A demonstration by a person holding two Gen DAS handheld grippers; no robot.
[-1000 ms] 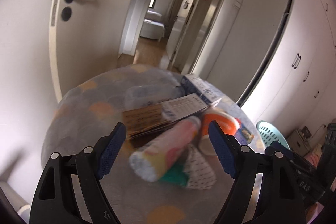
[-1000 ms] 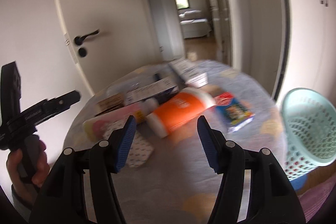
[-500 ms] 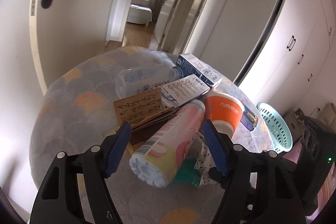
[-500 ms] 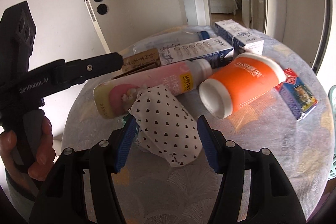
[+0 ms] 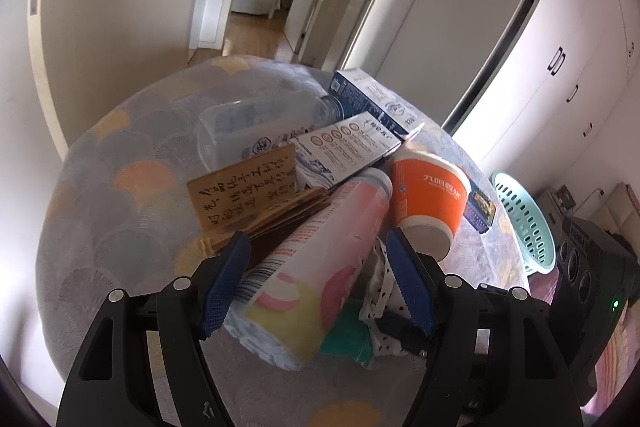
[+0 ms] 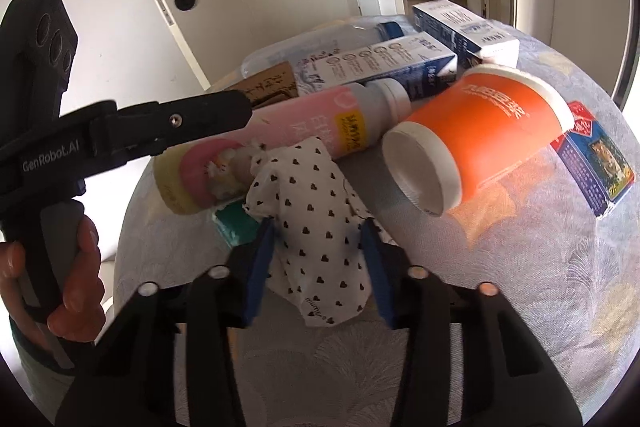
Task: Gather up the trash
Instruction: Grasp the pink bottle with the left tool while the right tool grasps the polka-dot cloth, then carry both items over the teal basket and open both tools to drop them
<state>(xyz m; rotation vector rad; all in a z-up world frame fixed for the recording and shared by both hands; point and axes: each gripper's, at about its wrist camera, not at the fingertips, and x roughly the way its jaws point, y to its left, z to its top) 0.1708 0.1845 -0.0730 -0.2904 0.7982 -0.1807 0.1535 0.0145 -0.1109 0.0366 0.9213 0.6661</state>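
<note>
My right gripper (image 6: 320, 247) jaws are closing round the heart-print wrapper (image 6: 316, 227) – left gripper (image 5: 316, 283) jaws open astride the pink bottle (image 5: 320, 267) beside it.

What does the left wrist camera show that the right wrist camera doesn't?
Only the left wrist view shows the teal basket beside the table. Only the right wrist view shows the hand holding the left gripper. Both show the pink bottle, orange cup, and heart-print wrapper between the closing right gripper jaws.
</note>
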